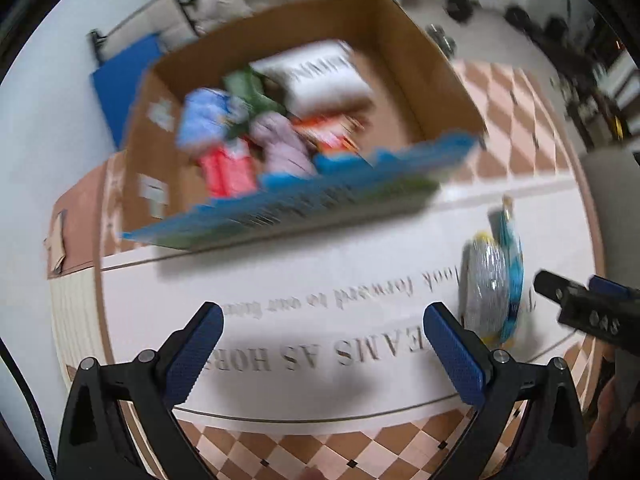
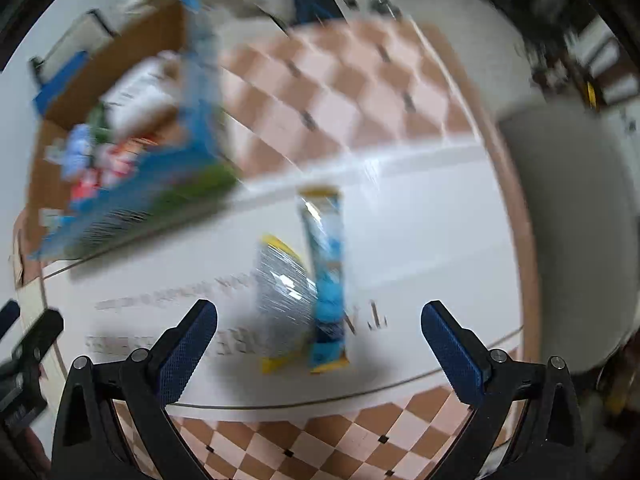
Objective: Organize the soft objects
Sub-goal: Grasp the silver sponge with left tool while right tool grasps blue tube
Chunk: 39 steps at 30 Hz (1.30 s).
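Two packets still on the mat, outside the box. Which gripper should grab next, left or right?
Right, probably. The silver packet and blue packet lie between the open right gripper fingers. The left gripper, also open, faces bare mat, packets off to its right.

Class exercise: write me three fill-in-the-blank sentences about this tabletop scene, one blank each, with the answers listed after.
1. The cardboard box already holds several soft ____.
2. Two packets, a silver packet and a blue packet, lie on the ____ outside the box.
3. Both the left gripper and right gripper have their jaws ____.

Answers: packets; table; open
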{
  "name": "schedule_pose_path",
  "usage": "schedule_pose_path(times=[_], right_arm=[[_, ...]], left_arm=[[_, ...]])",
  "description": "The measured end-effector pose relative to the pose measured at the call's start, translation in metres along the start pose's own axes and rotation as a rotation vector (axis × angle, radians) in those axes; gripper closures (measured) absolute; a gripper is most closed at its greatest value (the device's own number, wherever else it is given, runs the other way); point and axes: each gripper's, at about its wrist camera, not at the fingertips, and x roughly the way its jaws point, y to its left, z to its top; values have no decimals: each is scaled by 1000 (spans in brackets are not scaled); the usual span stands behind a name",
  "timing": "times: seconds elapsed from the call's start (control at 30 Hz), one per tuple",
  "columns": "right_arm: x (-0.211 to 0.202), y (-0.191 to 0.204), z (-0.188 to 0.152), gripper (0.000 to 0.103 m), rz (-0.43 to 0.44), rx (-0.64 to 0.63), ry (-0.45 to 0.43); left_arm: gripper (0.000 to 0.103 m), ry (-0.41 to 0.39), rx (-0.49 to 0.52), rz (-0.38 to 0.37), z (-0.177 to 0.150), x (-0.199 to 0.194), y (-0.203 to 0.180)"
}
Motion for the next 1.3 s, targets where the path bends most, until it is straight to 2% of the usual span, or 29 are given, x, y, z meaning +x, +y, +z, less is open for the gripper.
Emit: schedule_pose_path(times=[0.03,0.1,0.2,0.37,0.43,0.5,0.6,0.8,0.97,1.0,1.1,1.2,1.3], right_arm=[[15,-12,-2,4,11,36,30],[37,-26,-5,21,26,84,67],[62,-38,-8,38,22,118,102],[91,-33,-9,42,27,99,139],[98,-24,-9,52,41,78,149],[103,-16,-11,71,55,62,163],[105,-21,-15,72,29,80,167],[105,-75,-42,72,-3,159,199],[110,-99,-52,71,22,206,245],[111,-100,-51,70,25,209,250],[113,-99,-43,70,7,190,245],[116,-92,-30,69,-30,151,232],[116,-75,-25,69,-70,106,217]], left_arm=[[0,15,16,0,-1,8,-8],[0,53,40,3,-2,22,-21],[0,84,63,3,-2,36,-34],[0,122,94,5,0,51,-51],[0,141,94,-7,1,56,-54],[2,154,97,-17,4,59,-59],[2,174,107,-41,7,64,-69],[2,210,112,-122,15,76,-100],[3,305,125,-182,23,103,-135],[8,322,131,-185,25,109,-141],[39,348,156,-156,26,119,-151],[53,305,184,-109,27,114,-154],[57,292,164,-104,27,112,-148]])
